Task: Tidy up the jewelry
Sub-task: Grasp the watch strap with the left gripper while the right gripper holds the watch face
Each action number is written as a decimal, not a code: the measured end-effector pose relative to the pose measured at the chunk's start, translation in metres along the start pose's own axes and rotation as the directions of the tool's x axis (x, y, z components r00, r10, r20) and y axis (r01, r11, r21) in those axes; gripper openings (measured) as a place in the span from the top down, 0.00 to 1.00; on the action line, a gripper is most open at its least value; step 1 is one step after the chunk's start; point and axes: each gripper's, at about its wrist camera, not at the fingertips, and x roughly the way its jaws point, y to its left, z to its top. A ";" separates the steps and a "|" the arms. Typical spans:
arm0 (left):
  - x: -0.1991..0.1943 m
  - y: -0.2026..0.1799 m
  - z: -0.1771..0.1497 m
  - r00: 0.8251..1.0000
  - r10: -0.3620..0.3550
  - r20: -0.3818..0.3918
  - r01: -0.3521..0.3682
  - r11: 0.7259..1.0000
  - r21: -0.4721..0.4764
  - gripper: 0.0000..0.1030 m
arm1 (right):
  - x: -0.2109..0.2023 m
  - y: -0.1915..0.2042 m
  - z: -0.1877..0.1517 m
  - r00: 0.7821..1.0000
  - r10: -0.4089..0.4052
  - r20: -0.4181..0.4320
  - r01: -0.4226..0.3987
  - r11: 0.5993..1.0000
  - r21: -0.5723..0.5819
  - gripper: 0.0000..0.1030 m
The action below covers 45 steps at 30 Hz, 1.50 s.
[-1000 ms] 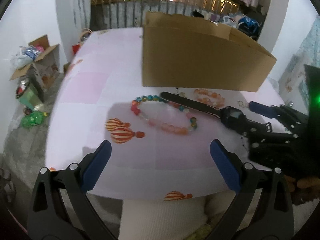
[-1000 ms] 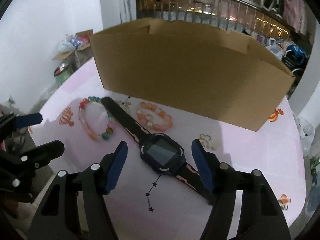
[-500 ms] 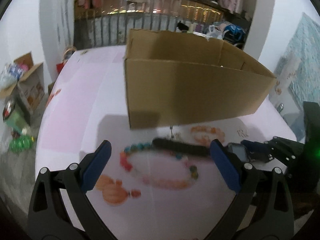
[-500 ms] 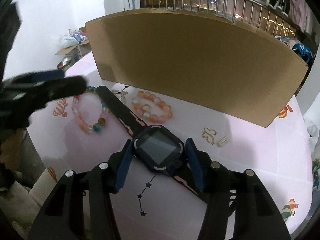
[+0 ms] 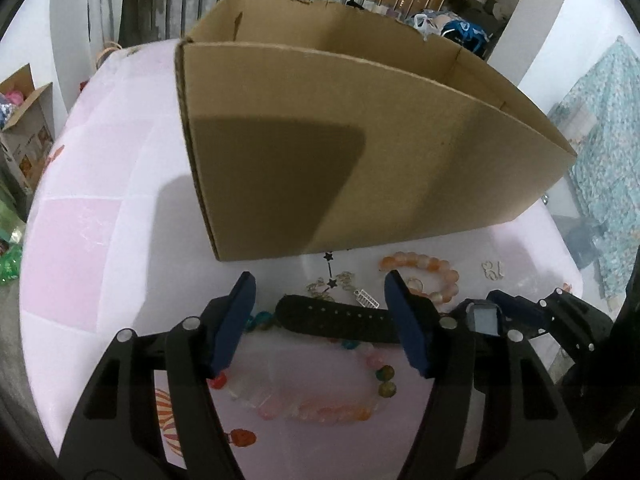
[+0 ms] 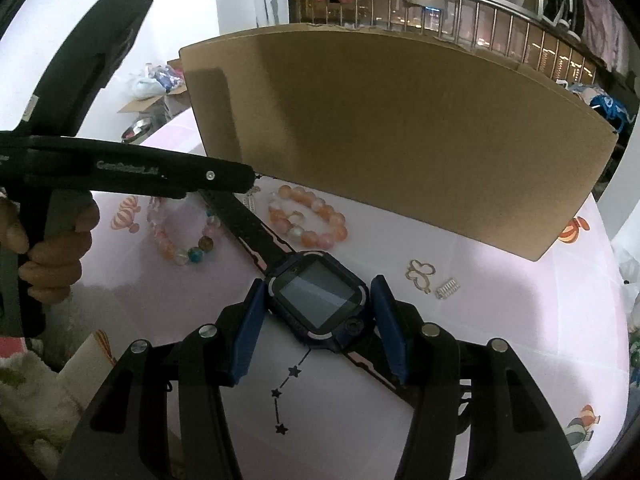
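While the right gripper point(image 6: 318, 320) pinches the watch point(image 6: 320, 296) by its case on the counter point(image 6: 500, 340), the left gripper's point(image 5: 320, 320) jaws are closing around its strap, seemingly not yet touching.

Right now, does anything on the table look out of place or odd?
Yes: the smartwatch lies diagonally with its black strap draped over the multicolored bead bracelet. The cardboard box has a ragged, torn rear edge.
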 end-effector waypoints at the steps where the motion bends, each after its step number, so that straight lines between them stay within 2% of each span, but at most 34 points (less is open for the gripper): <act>1: 0.000 0.001 0.000 1.000 -0.002 -0.001 0.002 1.000 -0.003 0.39 | 0.000 0.000 0.000 1.000 0.000 0.002 0.000 1.000 -0.001 0.49; 6: -0.003 0.004 -0.003 0.997 -0.074 -0.017 0.073 0.996 -0.046 0.39 | 0.000 -0.001 -0.001 1.000 0.005 0.008 -0.005 1.000 0.000 0.49; 11: -0.008 0.000 -0.008 0.996 -0.093 -0.016 0.092 0.994 -0.066 0.39 | -0.002 -0.003 -0.003 1.000 0.010 0.014 -0.010 1.000 0.002 0.49; 18: -0.013 -0.011 -0.007 0.996 -0.093 -0.013 0.092 0.994 -0.061 0.54 | -0.004 -0.005 -0.003 1.000 0.016 0.025 -0.016 1.000 0.003 0.49; 24: -0.024 -0.035 -0.008 0.999 -0.044 0.014 0.044 0.998 0.043 0.74 | -0.006 -0.006 -0.004 0.999 0.019 0.031 -0.020 1.000 0.003 0.49; 27: -0.032 -0.049 -0.015 0.999 -0.001 0.042 -0.003 0.994 0.112 0.80 | -0.006 -0.008 -0.005 0.999 0.022 0.033 -0.022 1.000 -0.001 0.49; 30: -0.040 -0.063 -0.027 0.997 0.046 0.067 -0.057 0.984 0.170 0.82 | -0.007 -0.008 -0.005 0.999 0.024 0.033 -0.024 1.000 -0.005 0.49; 36: -0.043 -0.070 -0.044 0.989 0.119 0.083 -0.134 0.969 0.207 0.85 | -0.009 -0.006 -0.004 0.999 0.021 0.026 -0.021 1.000 -0.001 0.49; 40: -0.041 -0.072 -0.047 0.988 0.127 0.090 -0.143 0.968 0.205 0.86 | -0.026 -0.009 -0.007 0.998 0.025 0.049 -0.026 1.000 0.014 0.49; 42: -0.041 -0.072 -0.050 0.985 0.143 0.097 -0.161 0.964 0.212 0.86 | -0.042 -0.014 -0.009 0.997 -0.002 0.081 -0.001 1.000 0.030 0.49; 45: -0.039 -0.070 -0.055 0.983 0.153 0.098 -0.171 0.962 0.211 0.86 | -0.055 -0.029 -0.011 0.996 -0.040 0.078 0.033 0.995 0.096 0.49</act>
